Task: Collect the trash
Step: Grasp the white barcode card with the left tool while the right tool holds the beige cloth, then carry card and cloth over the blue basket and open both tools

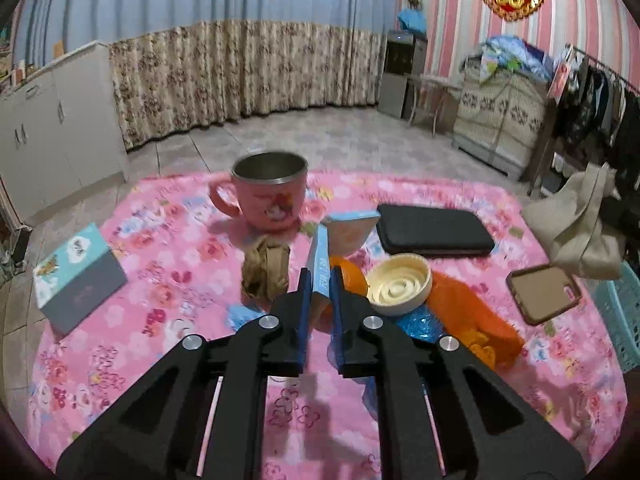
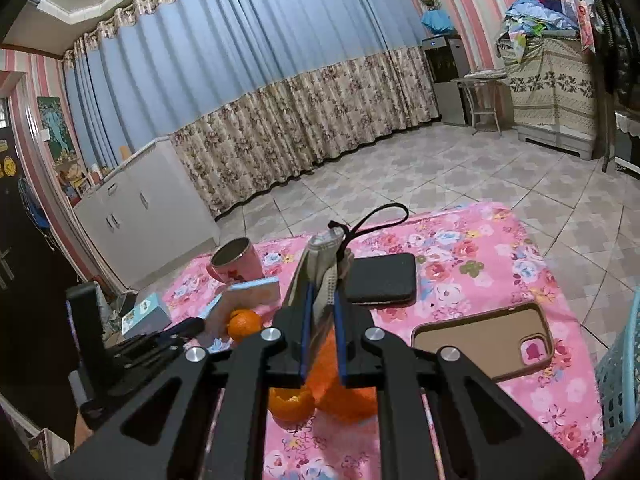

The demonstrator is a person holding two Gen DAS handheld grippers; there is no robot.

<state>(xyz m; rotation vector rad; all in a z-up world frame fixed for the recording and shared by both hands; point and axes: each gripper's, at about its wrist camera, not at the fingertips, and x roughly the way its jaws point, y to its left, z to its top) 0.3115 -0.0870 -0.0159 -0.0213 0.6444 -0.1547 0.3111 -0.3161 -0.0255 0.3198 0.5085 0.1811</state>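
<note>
My left gripper (image 1: 320,276) is shut on a flattened light-blue carton (image 1: 322,264) and holds it just above the pink flowered table. Around it lie a crumpled brown paper ball (image 1: 266,272), a cream plastic lid (image 1: 400,288), an orange wrapper (image 1: 472,316), blue foil (image 1: 420,324) and orange peel (image 2: 290,402). My right gripper (image 2: 322,300) is shut on the rim of a beige cloth bag (image 2: 324,264) with a black cord and holds it up above the table. That bag also shows at the right in the left wrist view (image 1: 580,228). A whole orange (image 2: 244,324) lies by the carton.
A pink mug (image 1: 268,196), a black pouch (image 1: 434,230), a brown phone case (image 1: 544,292) and a teal-and-grey box (image 1: 76,276) lie on the table. A light-blue basket (image 1: 622,316) stands at the table's right edge. Tiled floor lies beyond the far edge.
</note>
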